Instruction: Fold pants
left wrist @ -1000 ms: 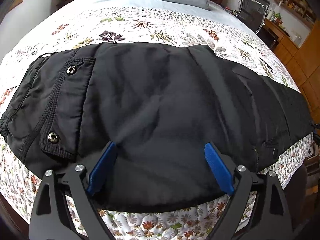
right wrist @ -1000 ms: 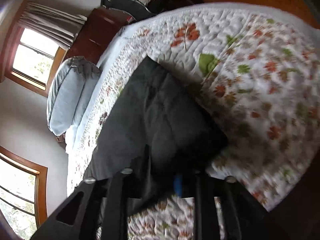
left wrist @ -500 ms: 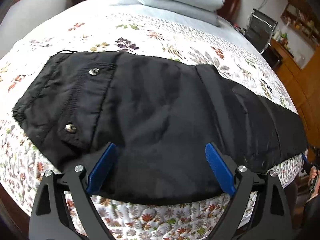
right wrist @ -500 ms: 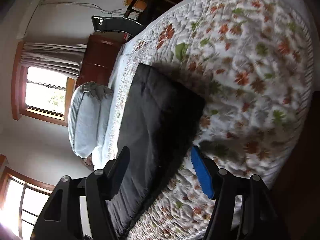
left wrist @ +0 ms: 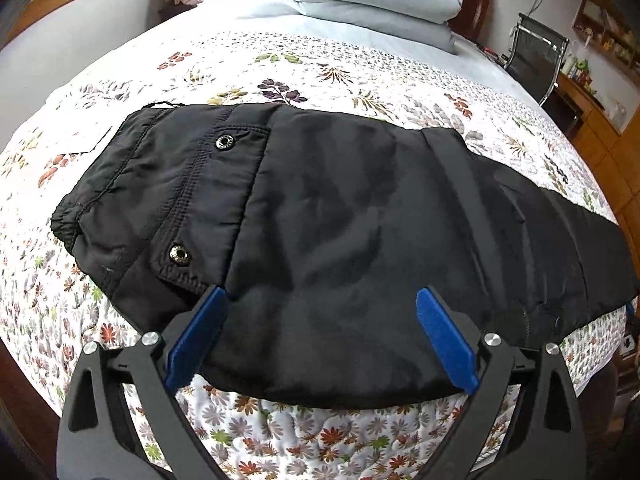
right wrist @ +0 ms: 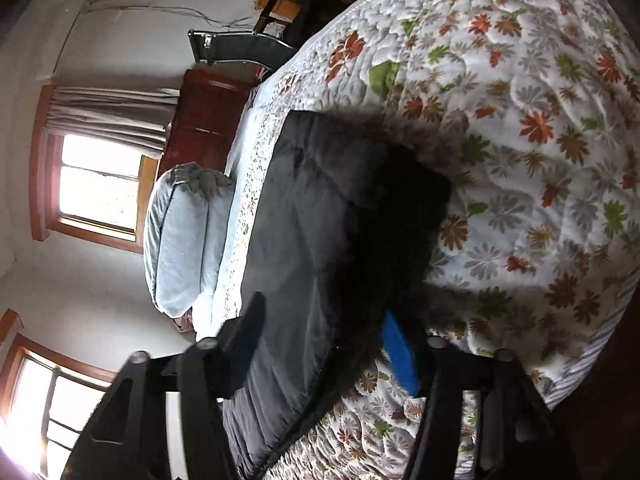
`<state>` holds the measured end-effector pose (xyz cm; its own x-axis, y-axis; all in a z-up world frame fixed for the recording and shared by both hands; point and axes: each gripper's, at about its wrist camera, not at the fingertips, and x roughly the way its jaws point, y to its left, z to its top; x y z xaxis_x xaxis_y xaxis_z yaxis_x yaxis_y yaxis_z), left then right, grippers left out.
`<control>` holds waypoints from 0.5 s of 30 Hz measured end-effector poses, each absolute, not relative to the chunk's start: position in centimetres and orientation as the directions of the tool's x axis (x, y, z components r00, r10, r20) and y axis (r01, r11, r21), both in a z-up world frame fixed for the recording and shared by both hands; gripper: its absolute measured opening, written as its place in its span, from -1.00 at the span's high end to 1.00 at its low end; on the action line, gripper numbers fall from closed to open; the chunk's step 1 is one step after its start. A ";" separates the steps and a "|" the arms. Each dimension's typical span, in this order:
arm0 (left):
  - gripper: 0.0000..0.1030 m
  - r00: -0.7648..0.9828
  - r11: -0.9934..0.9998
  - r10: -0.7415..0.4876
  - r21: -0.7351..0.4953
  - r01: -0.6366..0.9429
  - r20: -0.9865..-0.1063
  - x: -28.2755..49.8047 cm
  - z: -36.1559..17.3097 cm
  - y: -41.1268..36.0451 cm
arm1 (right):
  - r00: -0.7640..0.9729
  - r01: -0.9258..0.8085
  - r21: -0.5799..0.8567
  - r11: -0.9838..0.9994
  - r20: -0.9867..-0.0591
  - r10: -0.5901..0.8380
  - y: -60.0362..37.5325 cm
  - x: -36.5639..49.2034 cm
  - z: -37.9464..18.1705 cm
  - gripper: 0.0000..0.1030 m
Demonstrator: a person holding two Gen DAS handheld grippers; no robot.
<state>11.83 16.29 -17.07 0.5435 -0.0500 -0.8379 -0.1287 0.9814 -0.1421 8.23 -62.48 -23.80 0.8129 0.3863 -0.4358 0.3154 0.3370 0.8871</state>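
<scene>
Since pants (left wrist: 360, 216) lie doubled lengthwise, cross folds remain; left gripper (left wrist: 320, 336) and right gripper (right wrist: 328, 344) jaws apart, holding nothing.

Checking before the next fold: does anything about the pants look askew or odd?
Nothing stands out. The black pants lie flat lengthwise on the quilt, both pocket snaps undone; both grippers open.

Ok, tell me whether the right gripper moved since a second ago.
Yes. The right gripper opened and pulled back from the pants toward the quilt's edge.
</scene>
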 end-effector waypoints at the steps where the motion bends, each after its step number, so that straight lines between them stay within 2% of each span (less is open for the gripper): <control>1: -0.88 0.543 0.982 -0.048 -0.138 -0.128 -0.839 11.9 -17.1 16.2 | 0.814 0.315 0.889 0.333 -0.433 0.386 -62.5 8.3 -23.9 0.13; 4: -0.90 0.540 0.983 -0.044 -0.132 -0.124 -0.840 11.9 -17.3 16.1 | 0.819 0.308 0.892 0.330 -0.425 0.385 -62.3 8.6 -24.0 0.47; 5: -0.90 0.540 0.984 -0.045 -0.131 -0.123 -0.840 11.8 -17.3 16.1 | 0.823 0.304 0.895 0.328 -0.420 0.384 -62.3 8.6 -24.0 0.67; 8: -0.91 0.536 0.985 -0.043 -0.126 -0.119 -0.843 11.9 -17.5 16.0 | 0.832 0.283 0.902 0.326 -0.400 0.385 -62.4 8.5 -23.8 0.76; 15: -0.93 0.526 0.989 -0.023 -0.095 -0.110 -0.850 12.1 -17.8 15.5 | 0.837 0.261 0.888 0.379 -0.404 0.368 -62.0 8.8 -22.2 0.82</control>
